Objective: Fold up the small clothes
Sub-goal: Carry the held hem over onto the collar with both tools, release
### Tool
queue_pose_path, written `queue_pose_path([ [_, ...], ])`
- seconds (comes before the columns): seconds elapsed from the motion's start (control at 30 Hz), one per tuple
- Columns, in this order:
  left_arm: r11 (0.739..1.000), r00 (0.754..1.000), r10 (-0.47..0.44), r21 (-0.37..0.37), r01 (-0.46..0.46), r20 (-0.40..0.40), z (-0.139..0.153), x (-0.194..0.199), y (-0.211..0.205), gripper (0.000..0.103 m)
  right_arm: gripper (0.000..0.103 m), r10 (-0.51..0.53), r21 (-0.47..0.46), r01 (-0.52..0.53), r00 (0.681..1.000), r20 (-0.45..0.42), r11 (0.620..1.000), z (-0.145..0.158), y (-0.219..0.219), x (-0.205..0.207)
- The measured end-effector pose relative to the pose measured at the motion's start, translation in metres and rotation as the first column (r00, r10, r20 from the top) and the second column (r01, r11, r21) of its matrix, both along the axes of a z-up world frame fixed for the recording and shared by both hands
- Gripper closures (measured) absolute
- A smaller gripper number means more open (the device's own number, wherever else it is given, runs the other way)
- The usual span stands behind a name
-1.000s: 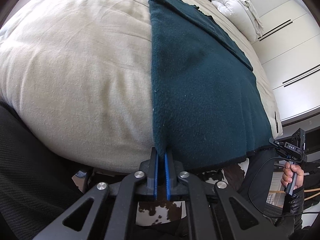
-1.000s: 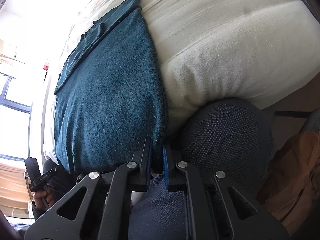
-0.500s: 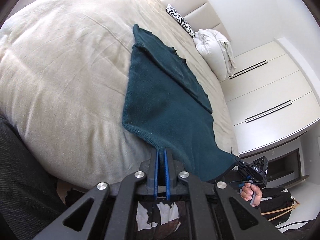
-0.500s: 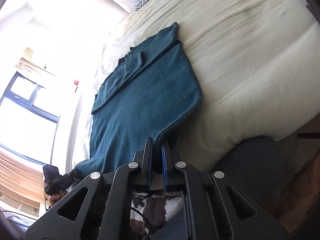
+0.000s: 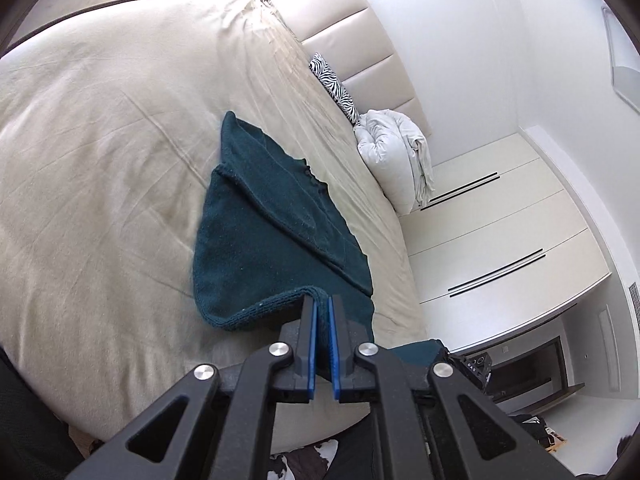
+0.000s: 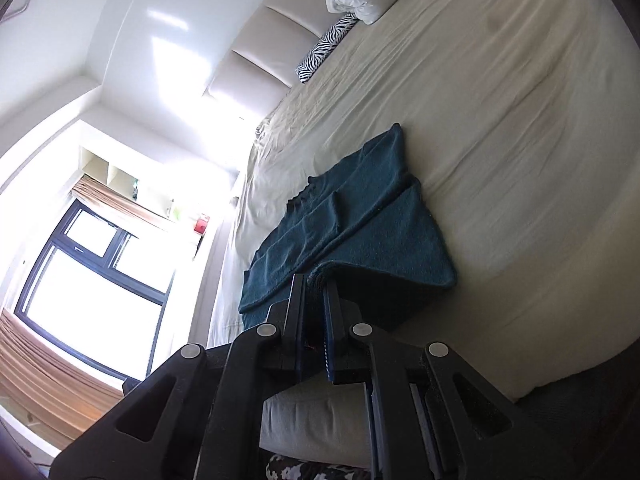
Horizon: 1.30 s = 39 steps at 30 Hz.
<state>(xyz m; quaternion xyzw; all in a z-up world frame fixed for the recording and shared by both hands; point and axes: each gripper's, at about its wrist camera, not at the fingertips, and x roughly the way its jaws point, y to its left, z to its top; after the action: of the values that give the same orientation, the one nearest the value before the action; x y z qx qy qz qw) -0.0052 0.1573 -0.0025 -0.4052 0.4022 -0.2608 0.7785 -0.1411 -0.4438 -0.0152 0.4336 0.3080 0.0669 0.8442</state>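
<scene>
- Two grippers, one teal garment: the left gripper (image 5: 322,308) and the right gripper (image 6: 314,286) are each clamped on a corner of the sweater's (image 5: 256,236) near hem, jaws pinched tight on the knit.
- The sweater lies on the bed (image 5: 100,128), most of it flat on the cream cover; only the near edge is raised off the cover, hanging between the two tools in a sagging band.
- The garment's long axis runs straight away from both tools toward the headboard (image 5: 360,48), with a sleeve already laid slantwise across the body. The far end, at the neckline, sits ahead of the fingers, so the fold, as I judge it, calls for carrying the hem forward over the body toward that end.
- Neither hand looks nearer than the other: each holds its own corner, and the two would need to travel together to keep the hem level.
- Around it: a zebra cushion (image 5: 334,84) and a white duvet bundle (image 5: 396,152) sit by the headboard, well apart from the sweater's far end. Cupboards (image 5: 500,236) line the wall on the left gripper's far side; a bright window (image 6: 92,264) stands on the right gripper's.
- Nothing lies on the cover between the hem and the neckline. The likelier trouble is slack: the soft knit may bunch or land crooked if one corner leads.
</scene>
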Motion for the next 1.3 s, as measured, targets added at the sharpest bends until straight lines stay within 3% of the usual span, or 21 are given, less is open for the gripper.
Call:
queue_pose_path([
  [0.47,0.996,0.997,0.079,-0.044,-0.079,0.003,0.002,0.088,0.002,0.097,0.097,-0.033,-0.038,0.034,0.999,0.026,0.999,0.008,-0.024,0.101],
  [0.67,0.996,0.996,0.088,-0.018,-0.088,0.02,0.007,0.141,-0.008,0.097,0.097,-0.047,-0.072,0.049,0.999,0.025,0.996,0.004,-0.029,0.152],
  [1.0,0.991,0.991,0.131,-0.022,-0.131,-0.029,-0.01,0.229,-0.014,0.097,0.097,-0.078,-0.097,0.073,0.996,-0.046,0.993,-0.032,-0.043,0.253],
  [1.3,0.985,0.98,0.173,0.044,-0.17,-0.093,-0.046,0.296,-0.022,0.097,0.097,-0.083,-0.15,0.063,0.987,-0.135,0.987,-0.071,-0.046,0.341],
])
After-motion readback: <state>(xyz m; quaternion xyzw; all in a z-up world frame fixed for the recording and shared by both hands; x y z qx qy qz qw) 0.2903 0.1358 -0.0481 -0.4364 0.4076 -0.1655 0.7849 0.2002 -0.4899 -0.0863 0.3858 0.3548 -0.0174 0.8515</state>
